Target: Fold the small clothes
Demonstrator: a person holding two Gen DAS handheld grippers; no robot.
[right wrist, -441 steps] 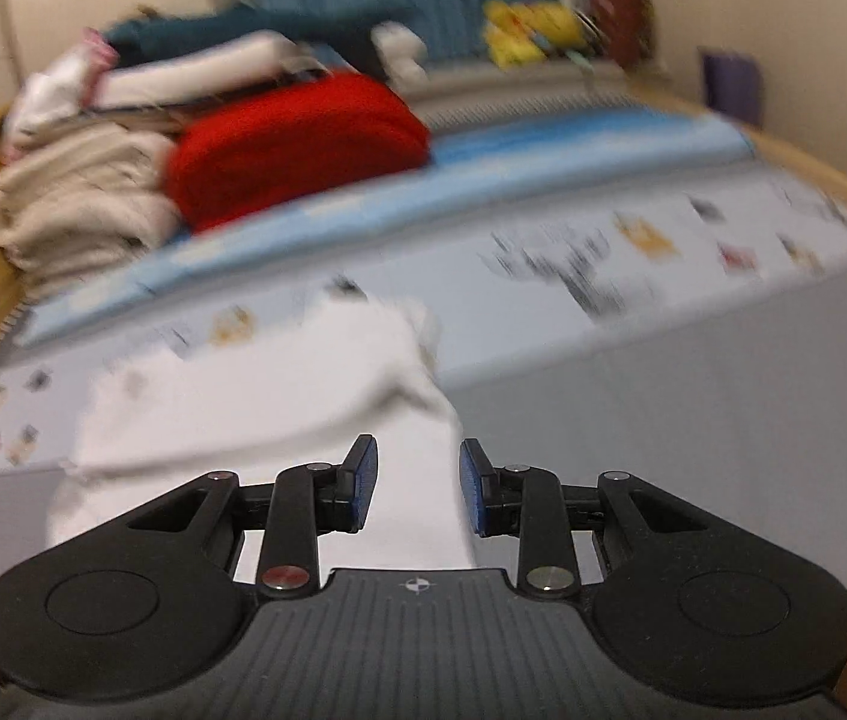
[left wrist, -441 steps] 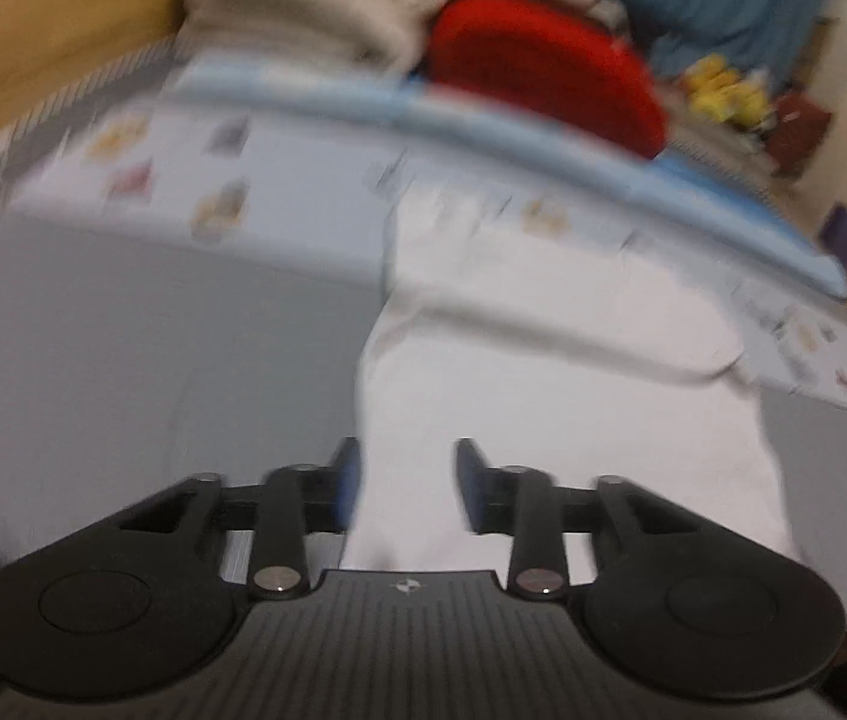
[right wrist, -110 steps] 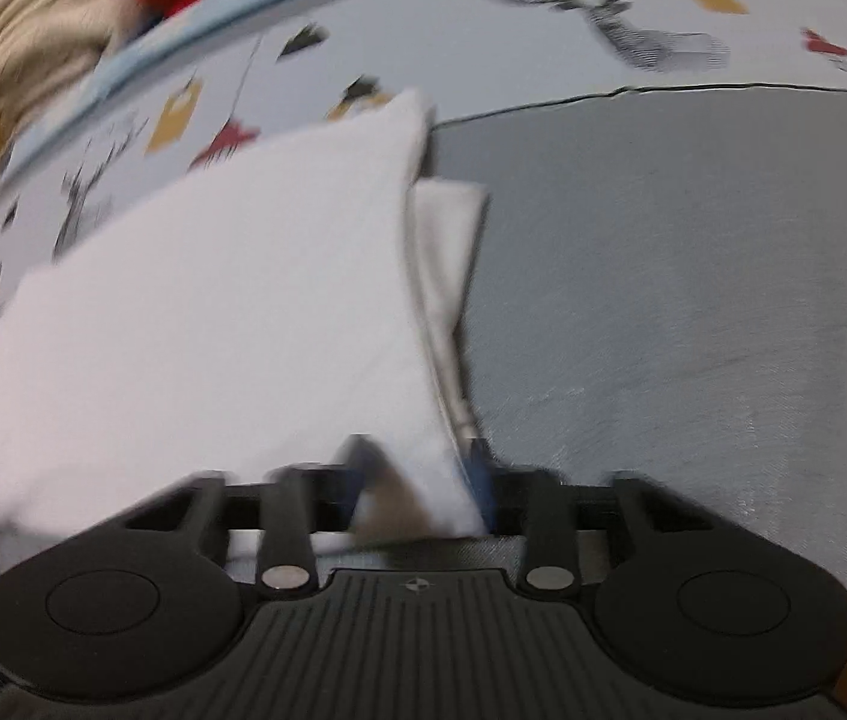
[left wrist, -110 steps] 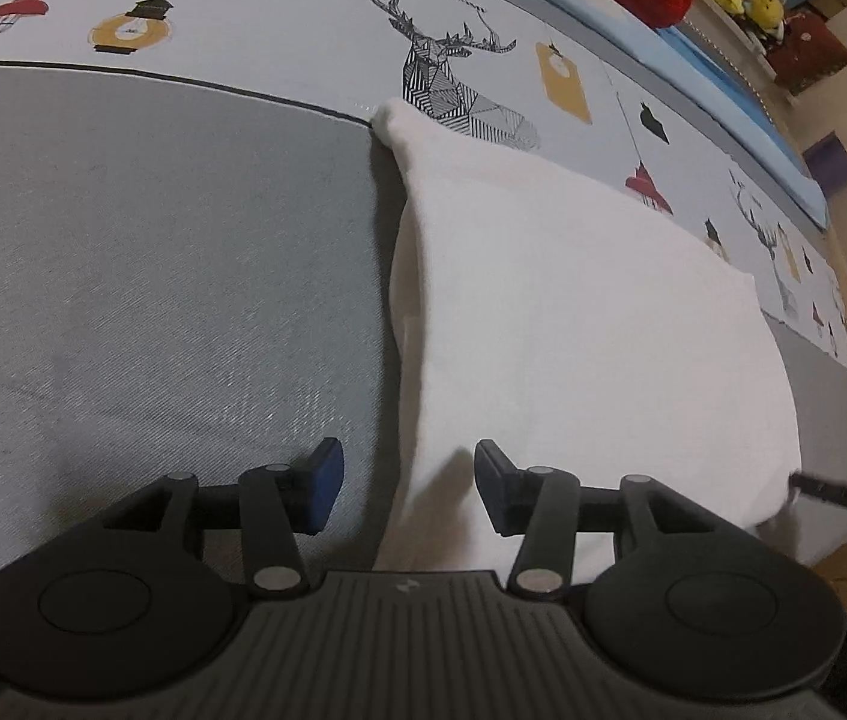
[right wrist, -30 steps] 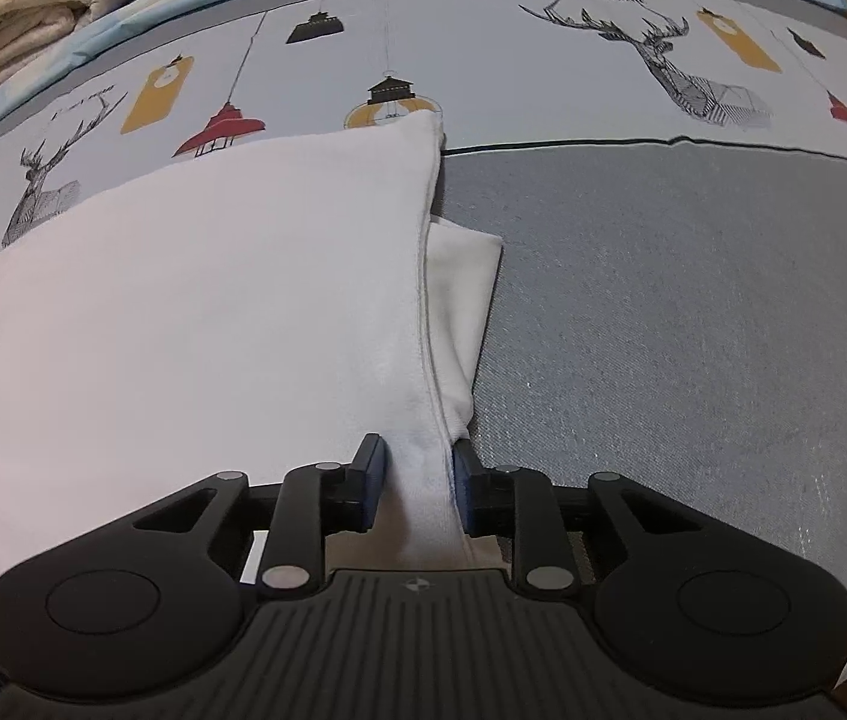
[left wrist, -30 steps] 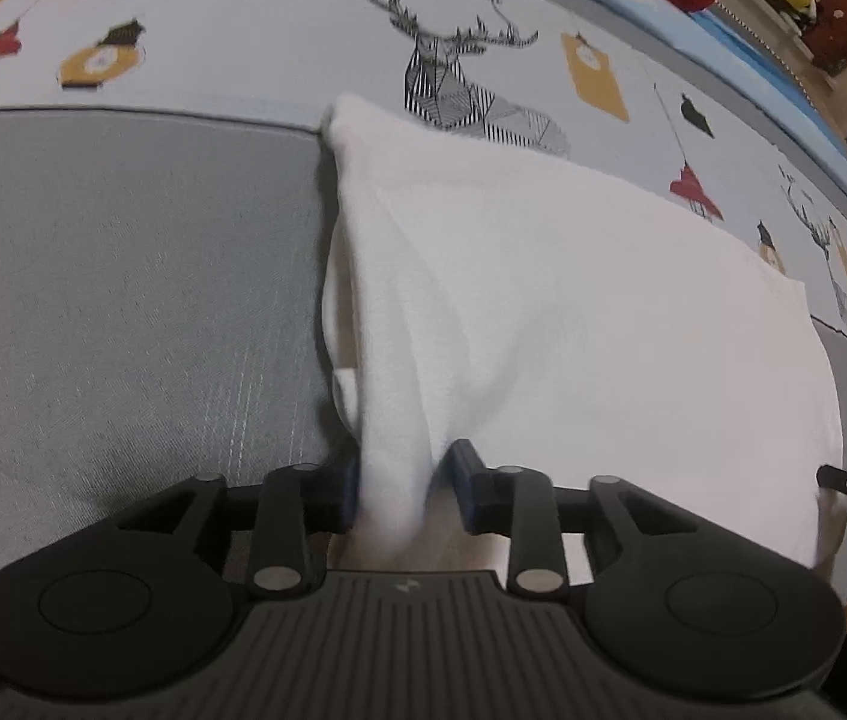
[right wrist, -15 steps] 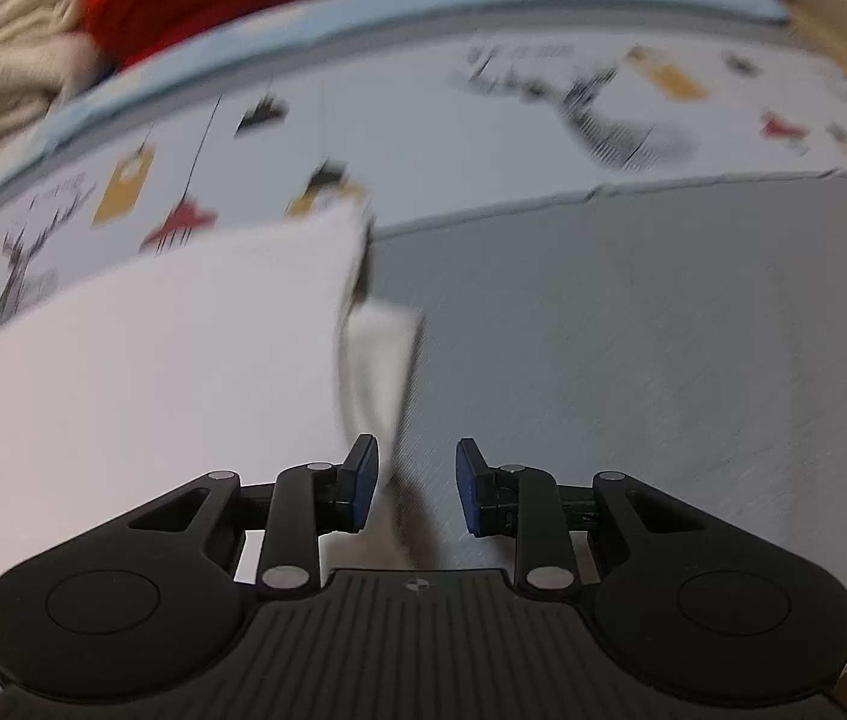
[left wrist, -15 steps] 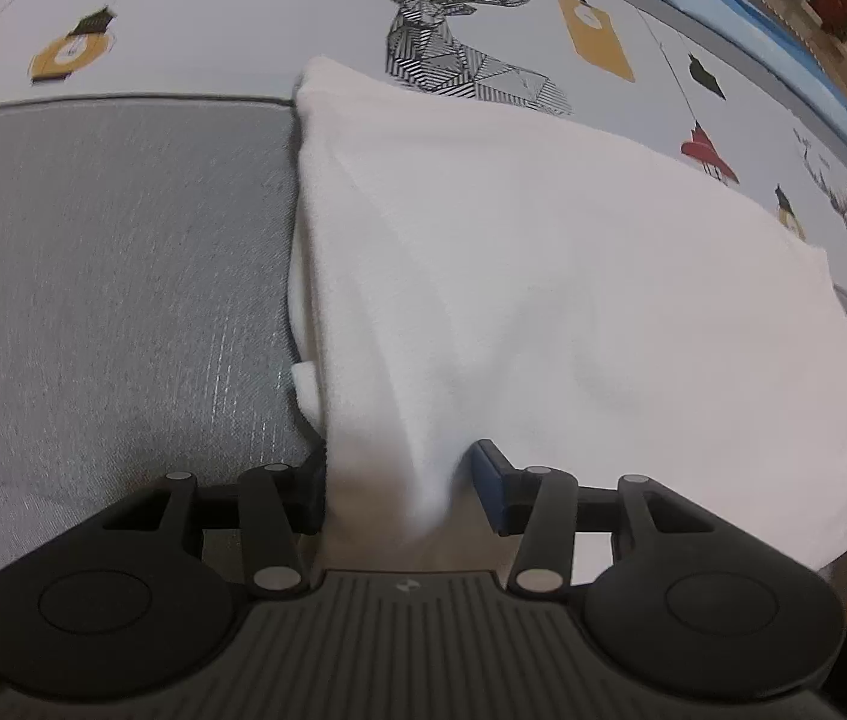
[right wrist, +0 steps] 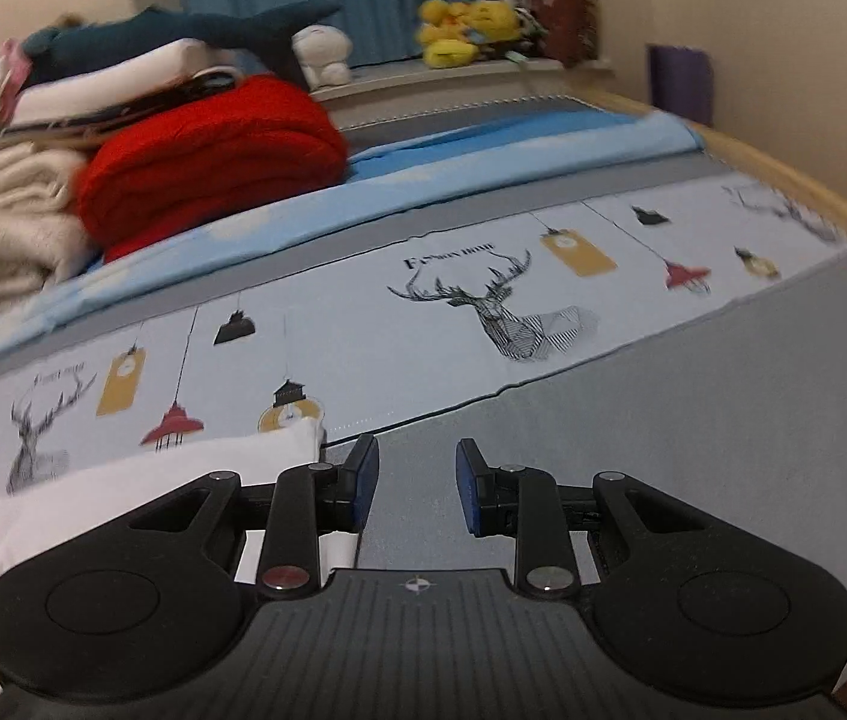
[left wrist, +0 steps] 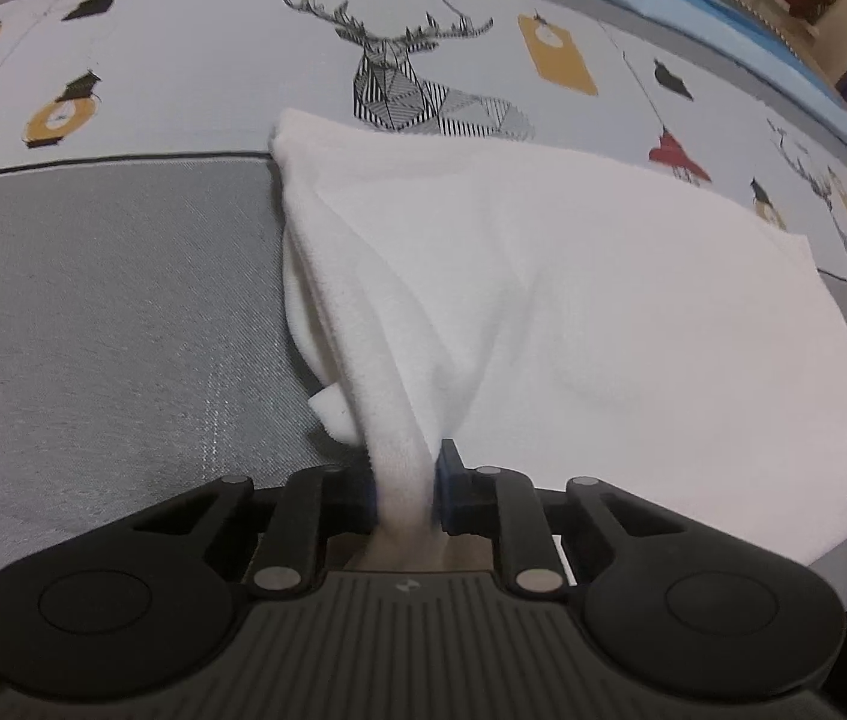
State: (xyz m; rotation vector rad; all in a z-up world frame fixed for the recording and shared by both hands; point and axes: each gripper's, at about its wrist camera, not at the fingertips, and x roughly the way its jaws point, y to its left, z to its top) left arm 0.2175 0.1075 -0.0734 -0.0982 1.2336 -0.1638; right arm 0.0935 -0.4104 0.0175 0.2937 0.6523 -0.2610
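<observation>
One white garment part-folded on the bed, its near edge freshly clamped in the left tongs; right tongs released, empty beside it; final fold remains.

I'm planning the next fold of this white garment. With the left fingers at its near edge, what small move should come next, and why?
Probably lift the left gripper and carry the pinched edge across the white garment. Its jaws have just been closing and now press a bunch of cloth, while the right gripper is open, empty and off the garment over the grey bedspread.
</observation>
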